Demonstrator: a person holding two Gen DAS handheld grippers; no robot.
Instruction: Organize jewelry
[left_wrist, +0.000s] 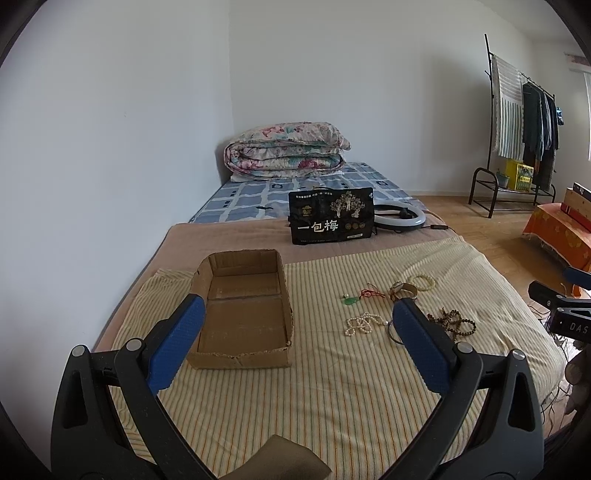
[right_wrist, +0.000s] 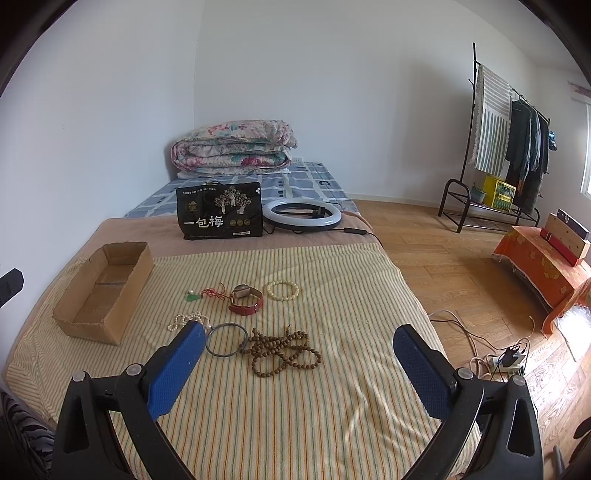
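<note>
An empty open cardboard box (left_wrist: 243, 314) (right_wrist: 105, 291) sits on the striped cloth on the bed. Right of it lie a green pendant on red cord (right_wrist: 201, 294), a red-strap watch (right_wrist: 245, 299), a cream bead bracelet (right_wrist: 282, 290), a white pearl necklace (right_wrist: 186, 319), a thin metal bangle (right_wrist: 226, 339) and brown prayer beads (right_wrist: 282, 350). My left gripper (left_wrist: 295, 314) is open and empty, hovering in front of the box. My right gripper (right_wrist: 299, 341) is open and empty, above the brown beads and bangle.
A black snack bag (right_wrist: 219, 216) and a ring light (right_wrist: 302, 215) stand behind the cloth, with a folded quilt (right_wrist: 236, 149) at the bed's head. To the right are wooden floor, cables and a power strip (right_wrist: 511, 360), an orange-covered stand (right_wrist: 543, 269), and a clothes rack (right_wrist: 511, 147).
</note>
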